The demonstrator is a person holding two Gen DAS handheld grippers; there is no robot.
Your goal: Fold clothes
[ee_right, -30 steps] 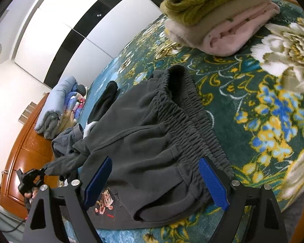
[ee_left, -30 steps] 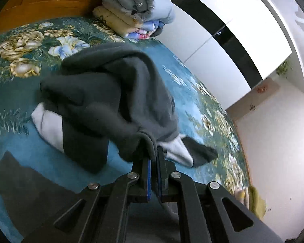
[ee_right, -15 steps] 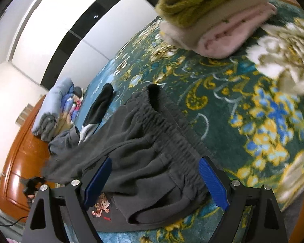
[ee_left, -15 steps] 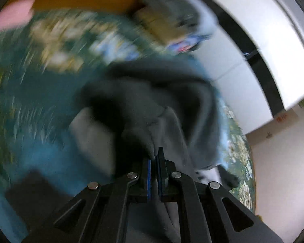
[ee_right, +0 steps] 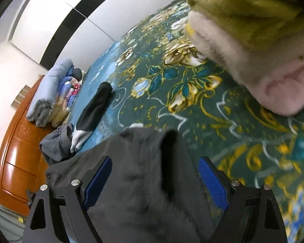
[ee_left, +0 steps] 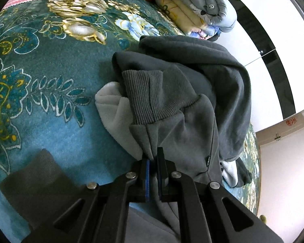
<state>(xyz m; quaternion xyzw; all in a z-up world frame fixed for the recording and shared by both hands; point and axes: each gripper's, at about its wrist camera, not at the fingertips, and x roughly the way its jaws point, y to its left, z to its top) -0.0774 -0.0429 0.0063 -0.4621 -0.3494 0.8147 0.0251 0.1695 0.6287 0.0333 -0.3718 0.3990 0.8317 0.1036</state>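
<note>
Two grippers over grey trousers point(ee_left: 184, 105) on a floral teal bedspread point(ee_left: 50, 77). Left gripper point(ee_left: 153, 162) clenched on a fold of the grey fabric near the ribbed cuff point(ee_left: 146, 95), cloth bunched just ahead over a pale fleece piece point(ee_left: 111, 109). Right gripper point(ee_right: 155, 179) spread wide, blue pads point(ee_right: 211, 180) on either side of the dark grey cloth point(ee_right: 143, 162), touching or not cannot tell. Beyond, a black sleeve point(ee_right: 95, 109) lying flat; folded green, cream and pink stack point(ee_right: 263, 34) close at right; folded bedding point(ee_right: 50, 93) far off by the wooden headboard point(ee_right: 16, 162)
</note>
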